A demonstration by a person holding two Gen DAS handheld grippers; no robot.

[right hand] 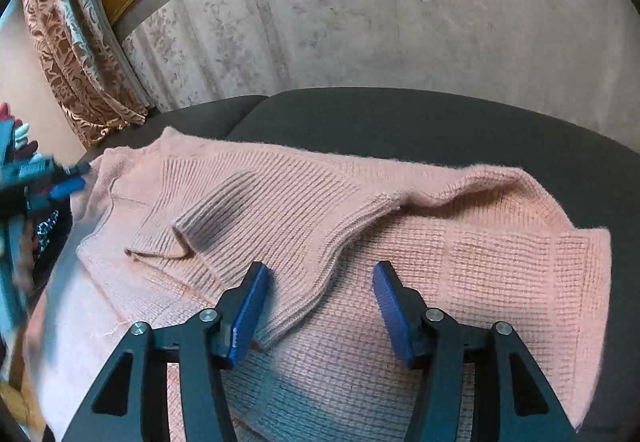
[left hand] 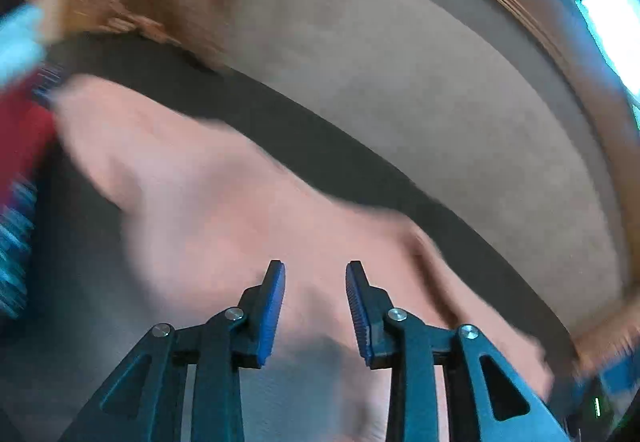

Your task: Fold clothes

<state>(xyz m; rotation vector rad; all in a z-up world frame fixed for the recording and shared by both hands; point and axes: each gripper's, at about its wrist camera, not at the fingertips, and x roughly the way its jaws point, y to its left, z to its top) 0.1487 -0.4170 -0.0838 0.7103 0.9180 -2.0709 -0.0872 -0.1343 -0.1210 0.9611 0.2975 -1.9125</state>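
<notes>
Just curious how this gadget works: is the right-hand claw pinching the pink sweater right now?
No, the right gripper is open, its blue pads apart above the pink knit sweater, gripping nothing.

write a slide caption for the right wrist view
Open right gripper hovers over a pink knit sweater on a dark cushion.

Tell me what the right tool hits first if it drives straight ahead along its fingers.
The right tool, open, would probably first meet the pink sweater, at its ribbed sleeve cuff lying between the fingers. Depth is unclear, so the exact contact spot is uncertain.
</notes>
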